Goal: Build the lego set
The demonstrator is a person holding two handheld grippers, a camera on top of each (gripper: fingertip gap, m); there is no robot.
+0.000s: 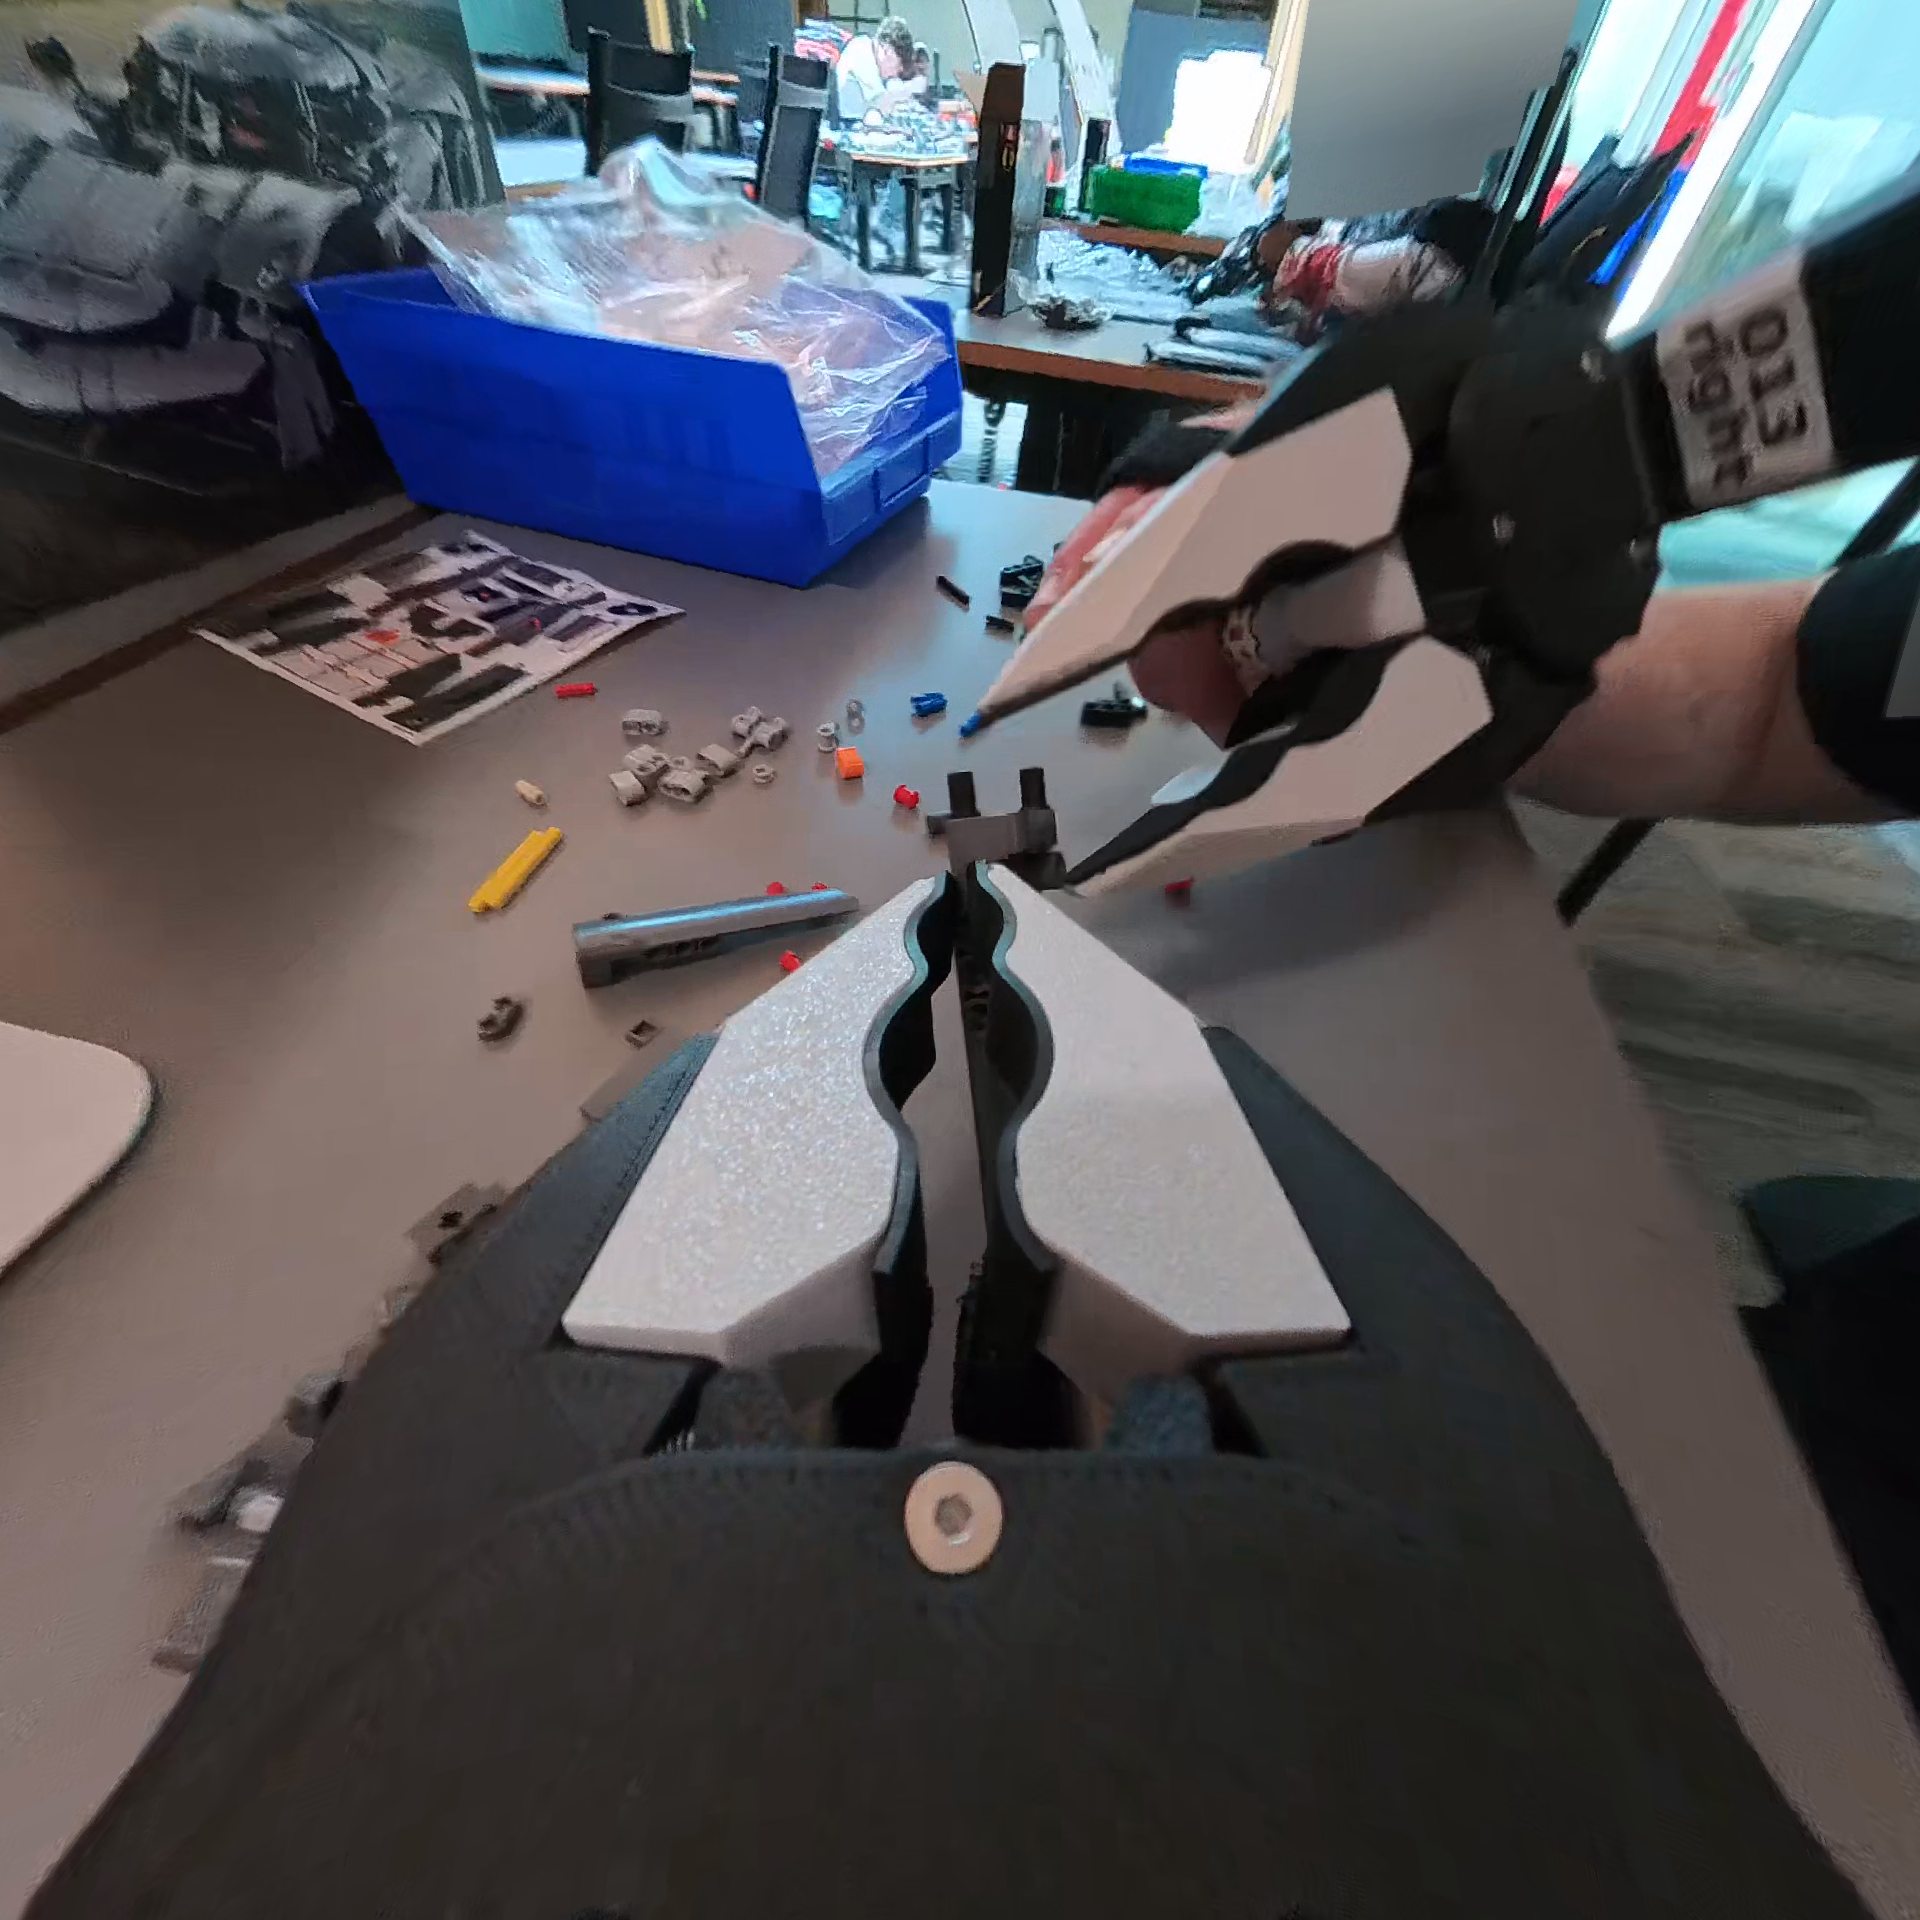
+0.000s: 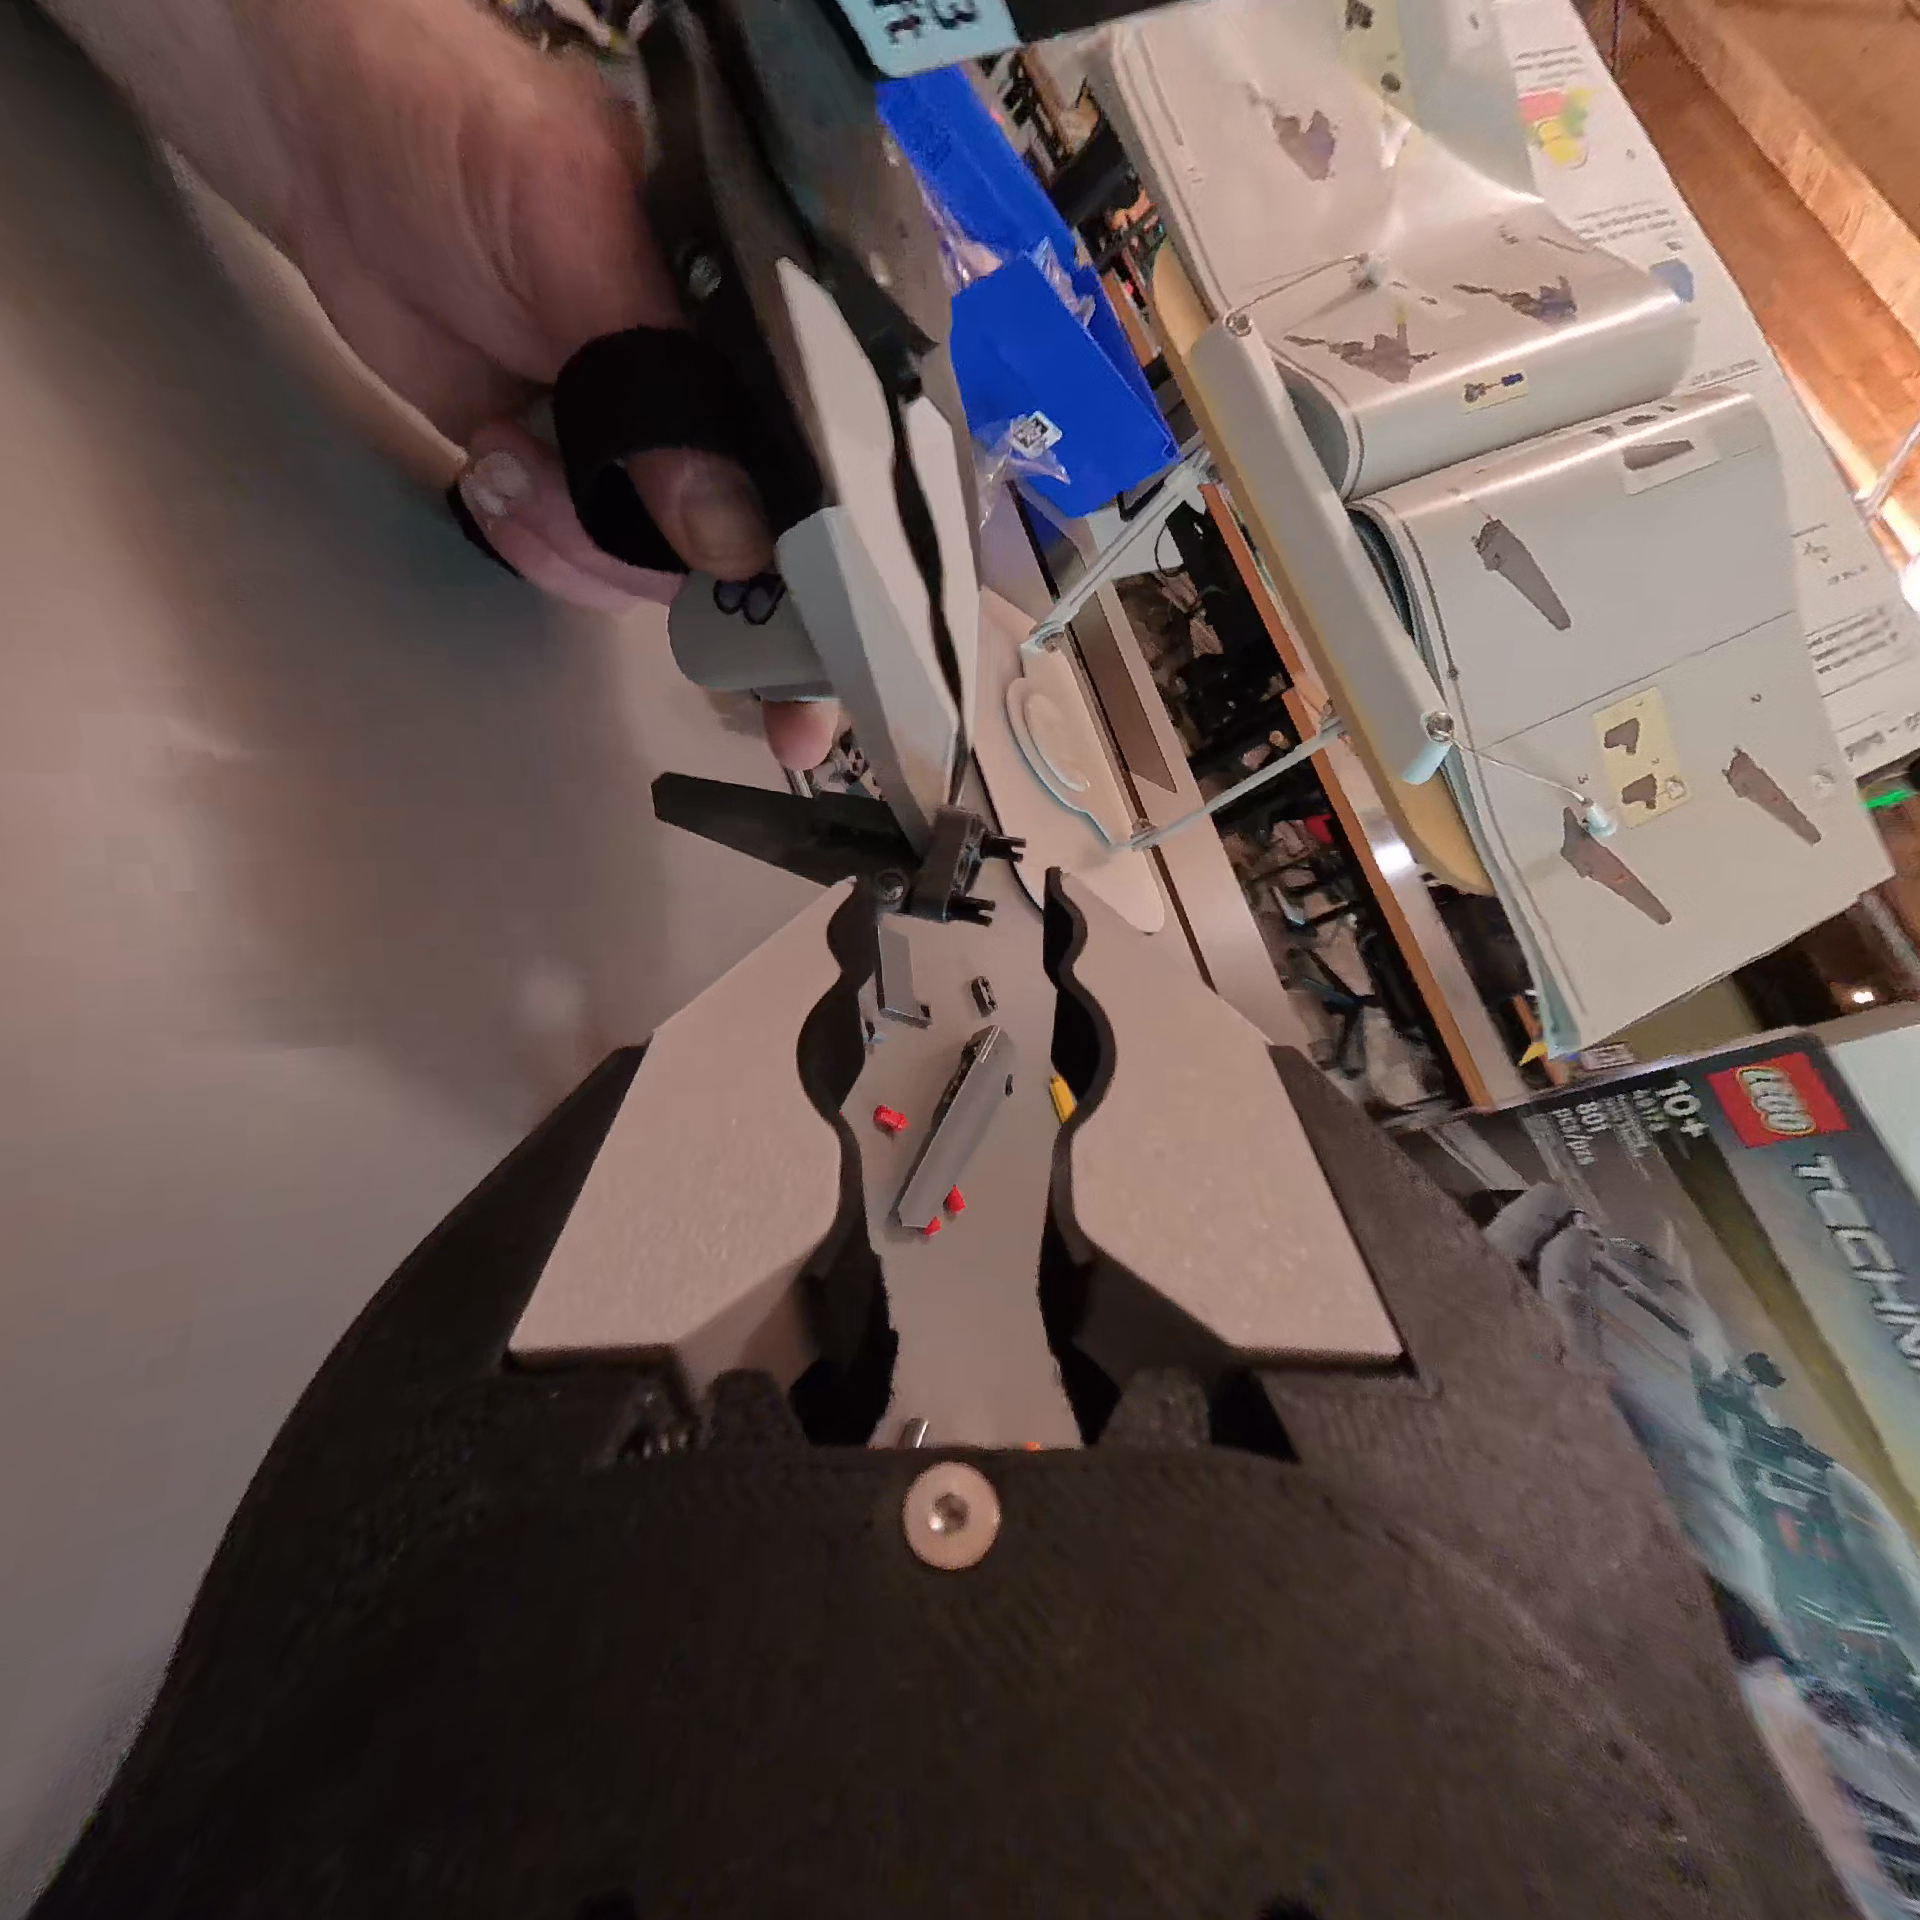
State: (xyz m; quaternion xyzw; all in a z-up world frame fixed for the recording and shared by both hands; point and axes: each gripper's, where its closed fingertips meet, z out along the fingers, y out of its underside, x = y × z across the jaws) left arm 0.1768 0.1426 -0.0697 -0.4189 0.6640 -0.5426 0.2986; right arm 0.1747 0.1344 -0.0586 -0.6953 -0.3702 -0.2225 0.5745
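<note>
Two grippers met over table (image 1: 1299, 1091). Left gripper (image 1: 971, 894) fingers clamped on black beam subassembly (image 1: 992, 821), two black pins pointing up, long axis along fingers. Right gripper (image 2: 951, 883) fingers spread, empty, lower tip just beside subassembly, approaching from right. One grey beam (image 1: 707, 930), one yellow axle (image 1: 514, 868), loose on table.

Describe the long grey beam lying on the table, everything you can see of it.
The grey beam is a long, slim bar of matte grey plastic, lying flat on the table. One end looks blunt and darker, with dark holes along its side. Small red pins sit close beside it; whether they plug into it cannot be told. Neither gripper touches it: it lies left of the left gripper and shows between the right gripper's open jaws.
</note>
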